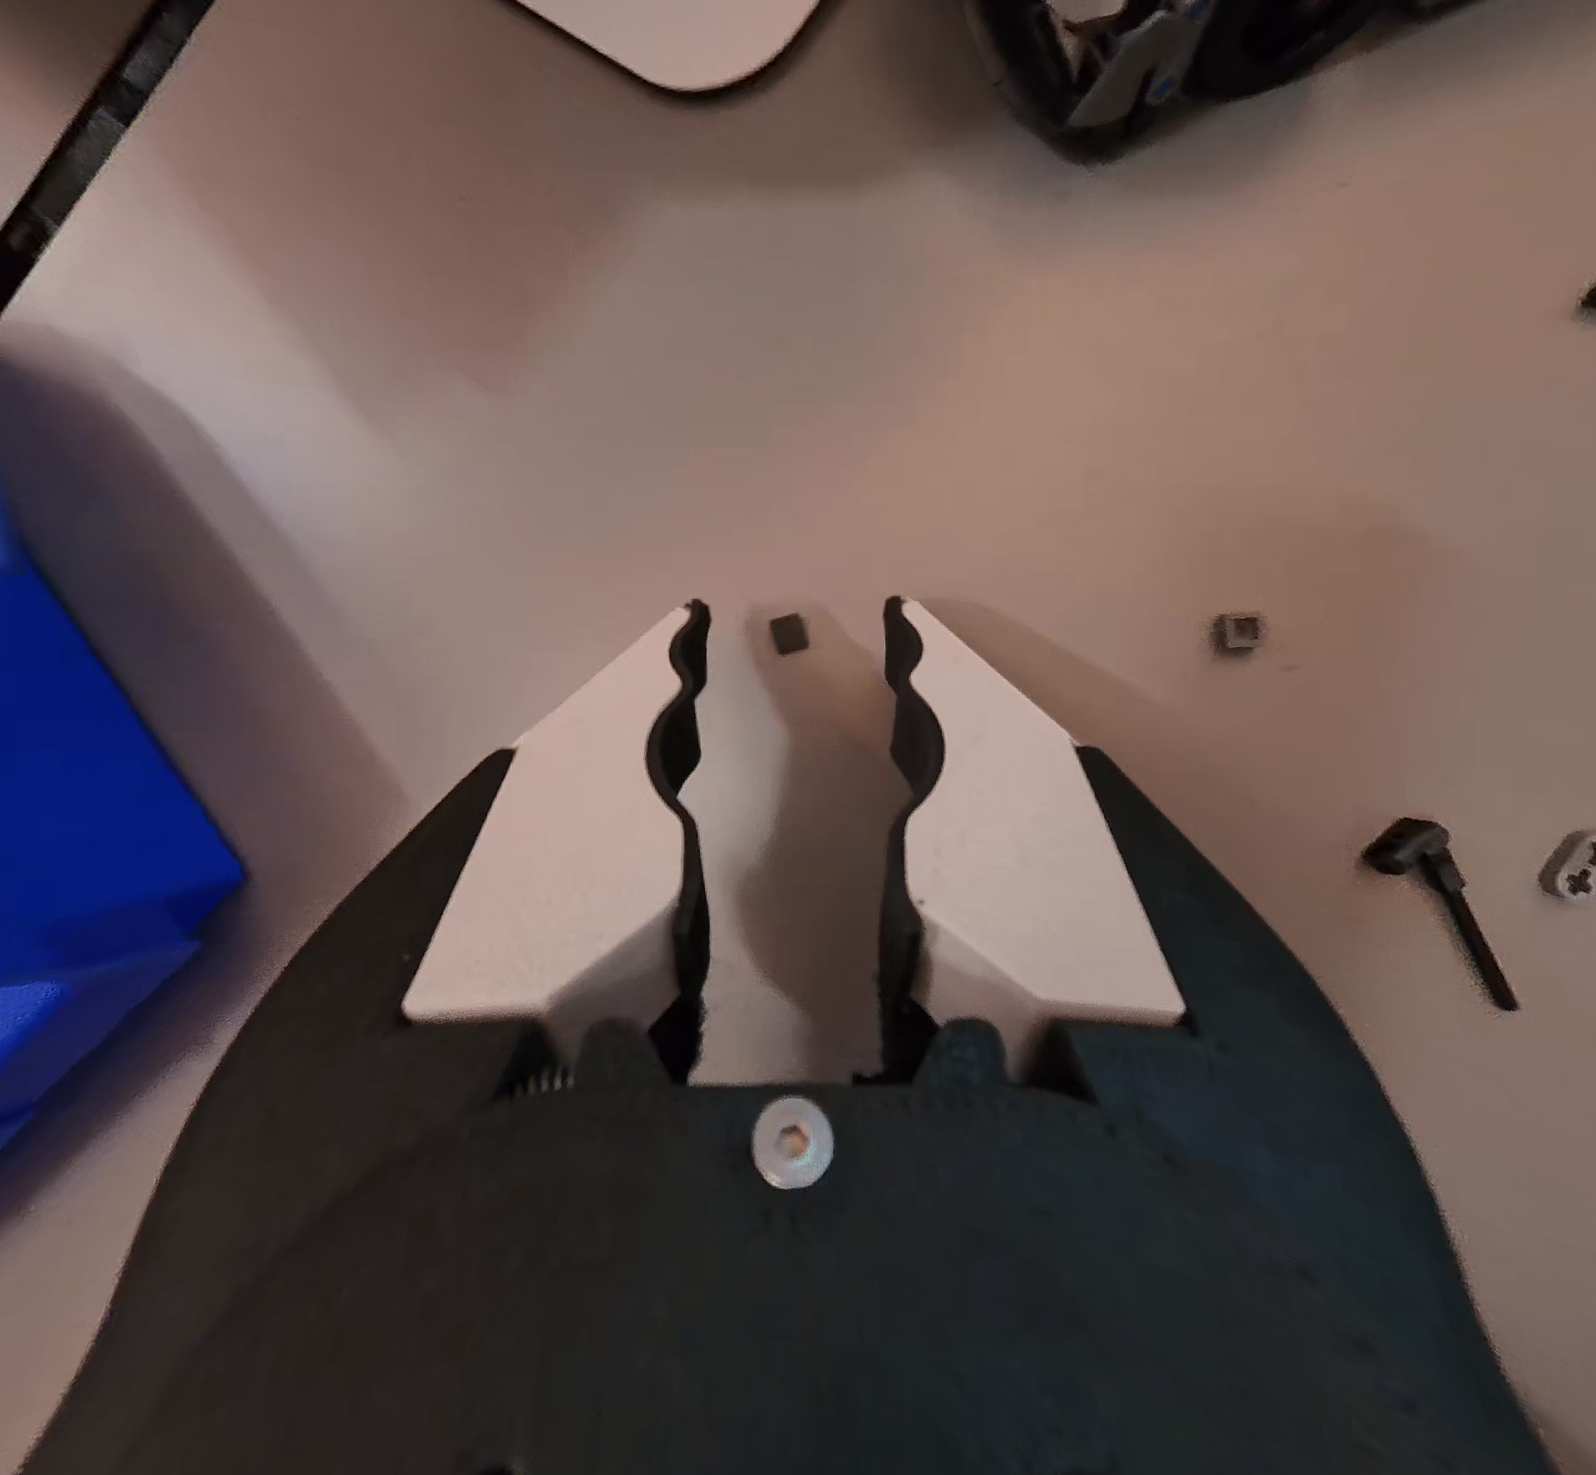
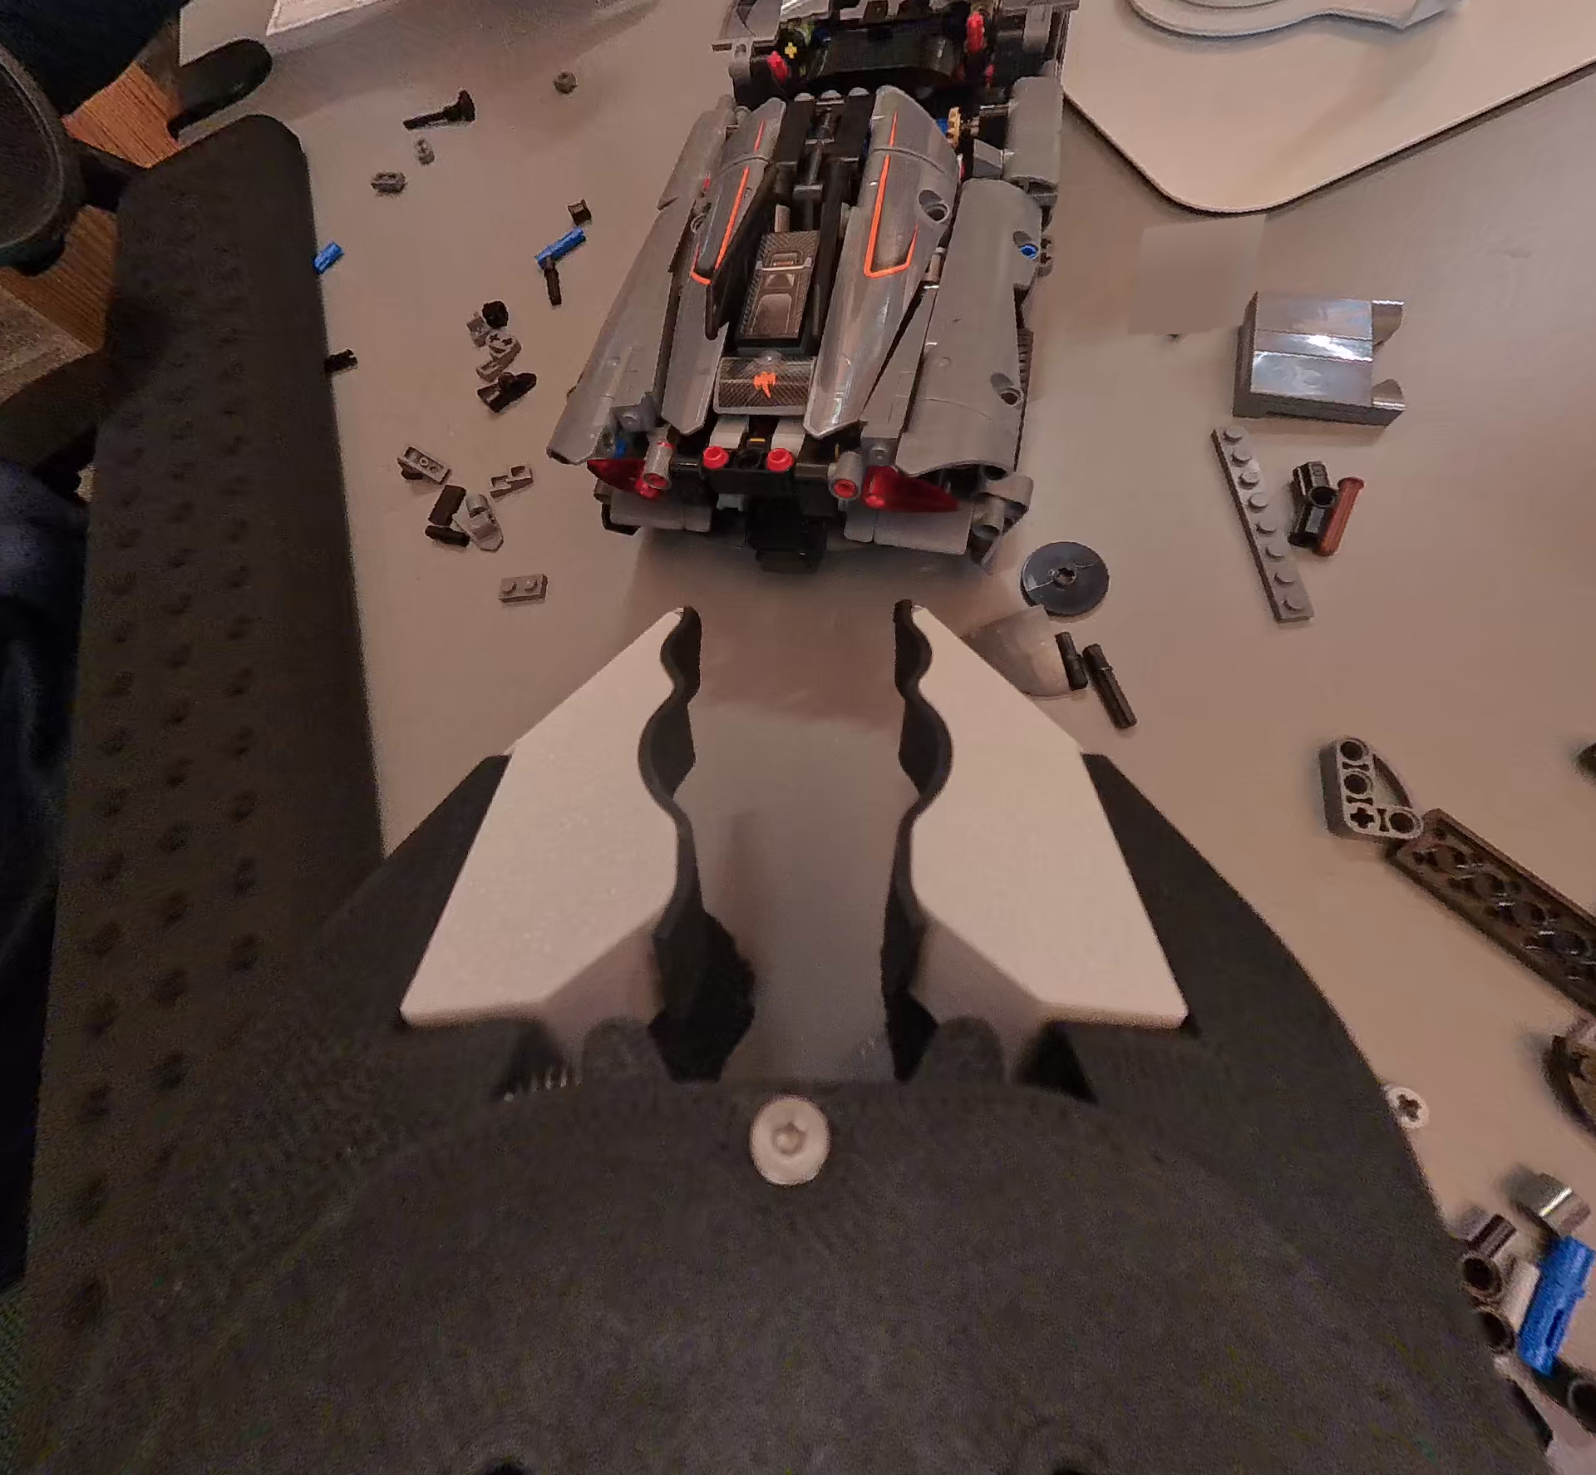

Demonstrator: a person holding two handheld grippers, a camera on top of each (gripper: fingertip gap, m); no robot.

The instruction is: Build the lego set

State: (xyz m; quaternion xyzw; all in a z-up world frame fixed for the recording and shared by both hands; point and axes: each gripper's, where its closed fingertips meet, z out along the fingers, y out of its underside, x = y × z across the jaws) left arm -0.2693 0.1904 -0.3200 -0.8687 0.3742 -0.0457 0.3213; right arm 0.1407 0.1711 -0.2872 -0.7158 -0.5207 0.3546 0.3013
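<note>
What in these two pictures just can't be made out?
- Blue thing, left wrist view: blurred and cut off by the left edge.
- Small black piece ahead of the left gripper: too small to tell its shape.
- Car model, right wrist view: underside hidden by its own body.
- Gray and blue parts: cut off at the right edge.

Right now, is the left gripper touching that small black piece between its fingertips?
Apart. The left wrist view shows the small black piece lying on the table between the left gripper fingertips, bare table either side.
</note>
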